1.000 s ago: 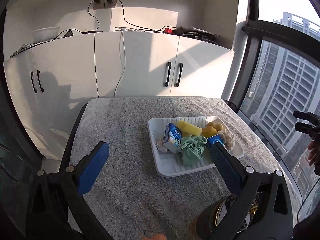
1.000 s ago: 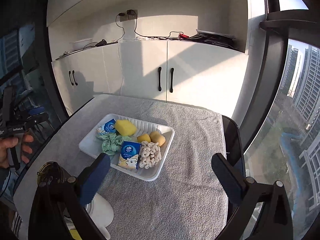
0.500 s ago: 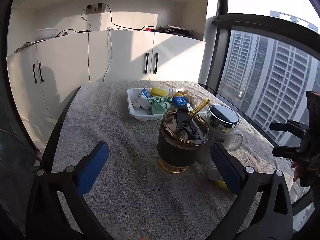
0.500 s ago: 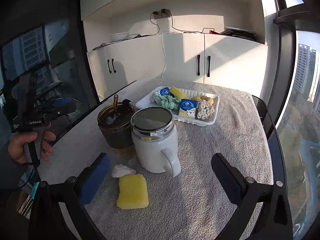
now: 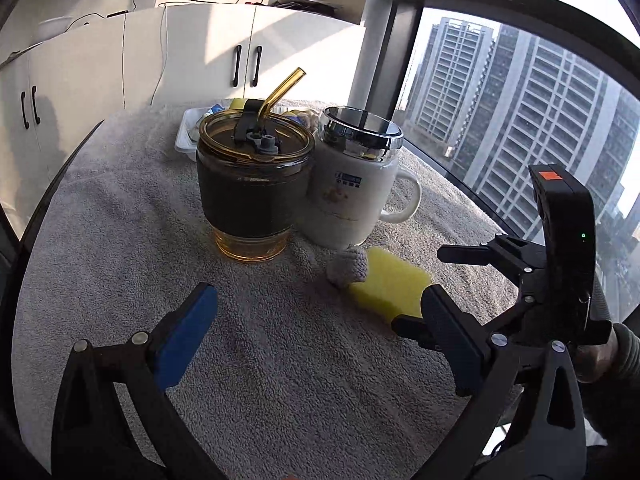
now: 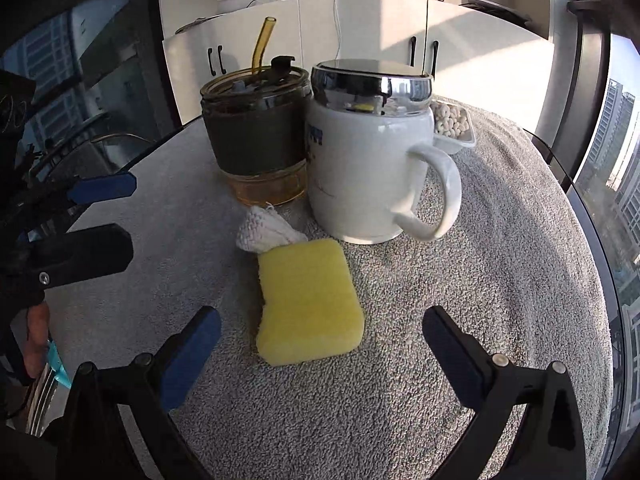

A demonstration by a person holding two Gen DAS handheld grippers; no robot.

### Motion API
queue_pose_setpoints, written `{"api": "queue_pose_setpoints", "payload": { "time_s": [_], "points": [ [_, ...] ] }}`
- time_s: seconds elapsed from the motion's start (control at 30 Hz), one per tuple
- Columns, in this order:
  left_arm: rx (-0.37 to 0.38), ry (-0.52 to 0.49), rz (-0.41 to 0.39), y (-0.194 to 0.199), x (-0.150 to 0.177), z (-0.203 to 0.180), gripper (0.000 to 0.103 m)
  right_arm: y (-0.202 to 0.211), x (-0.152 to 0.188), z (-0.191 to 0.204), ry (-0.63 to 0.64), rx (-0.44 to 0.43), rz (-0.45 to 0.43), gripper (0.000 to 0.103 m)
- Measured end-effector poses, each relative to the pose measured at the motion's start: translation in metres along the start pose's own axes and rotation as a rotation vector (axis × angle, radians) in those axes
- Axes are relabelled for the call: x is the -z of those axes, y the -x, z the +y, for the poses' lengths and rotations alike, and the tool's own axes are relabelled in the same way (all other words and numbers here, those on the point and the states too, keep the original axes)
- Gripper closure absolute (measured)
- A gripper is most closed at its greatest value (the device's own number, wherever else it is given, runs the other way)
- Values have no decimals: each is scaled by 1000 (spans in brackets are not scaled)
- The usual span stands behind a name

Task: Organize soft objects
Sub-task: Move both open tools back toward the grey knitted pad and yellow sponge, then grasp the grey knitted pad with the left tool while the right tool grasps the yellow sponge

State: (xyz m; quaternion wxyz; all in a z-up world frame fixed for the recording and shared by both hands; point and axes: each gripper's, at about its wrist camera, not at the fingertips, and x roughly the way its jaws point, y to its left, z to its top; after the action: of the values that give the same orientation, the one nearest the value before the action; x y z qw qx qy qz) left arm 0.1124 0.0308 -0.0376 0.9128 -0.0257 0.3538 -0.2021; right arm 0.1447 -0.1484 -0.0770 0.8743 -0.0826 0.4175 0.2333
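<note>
Two soft items lie loose on the grey towel-covered round table point(image 6: 500, 264), both short of the tray.

Item 1: rectangular yellow foam sponge point(image 6: 308, 304), flat on the towel, directly ahead of the right gripper point(image 6: 320, 340) and between its blue-padded fingers, not touched. Jaws spread wide, holding nothing.

Item 2: small white knitted cloth wad point(image 6: 264, 232), touching the sponge's far corner and tucked against the bases of both cups.

Item 3: left gripper point(image 5: 316, 324), likewise spread wide and empty, low over bare towel beside the sponge; the wad point(image 5: 348, 266) sits ahead of it.

Destination, as I judge it: shallow white plastic tray point(image 6: 460, 142) at the far side, mostly hidden behind the cups, already carrying a heap of small white rings point(image 6: 450, 120).

Step in hand, by my reading: right gripper takes the sponge. Advice: come down with one pad on each long side, close gently since foam squashes, and lift straight up so the wad is not dragged along.

Obstructions: amber glass tumbler with dark sleeve and bent yellow straw point(image 6: 256, 136), and white ceramic mug with chrome lid point(image 6: 372, 160), side by side between sponge and tray. The mug's handle juts toward the sponge's side. Carry high over them or round the outside.
</note>
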Motion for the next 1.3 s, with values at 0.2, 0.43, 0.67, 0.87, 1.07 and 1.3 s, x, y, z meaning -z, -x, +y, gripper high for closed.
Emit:
{"api": "queue_pose_setpoints", "payload": {
  "time_s": [0.2, 0.43, 0.67, 0.87, 1.07, 1.3],
  "points": [
    [20, -48, 93, -33, -9, -10, 0, -14, 2, -6, -35, -4, 42, 17],
    [34, 2, 171, -64, -12, -3, 2, -19, 3, 1, 9, 12, 36, 27],
    [26, 15, 191, -74, -13, -3, 41, -13, 4, 15, 58, 4, 11, 48],
    [60, 30, 186, -75, -14, -3, 52, -3, 12, 10, 42, -19, 4, 50],
    [24, 22, 203, -69, -6, -14, 50, 0, 17, 11, 59, -15, 14, 51],
    [-6, 36, 186, -48, -2, -9, 41, 15, 23, 6, 47, 15, 12, 51]
  ]
}}
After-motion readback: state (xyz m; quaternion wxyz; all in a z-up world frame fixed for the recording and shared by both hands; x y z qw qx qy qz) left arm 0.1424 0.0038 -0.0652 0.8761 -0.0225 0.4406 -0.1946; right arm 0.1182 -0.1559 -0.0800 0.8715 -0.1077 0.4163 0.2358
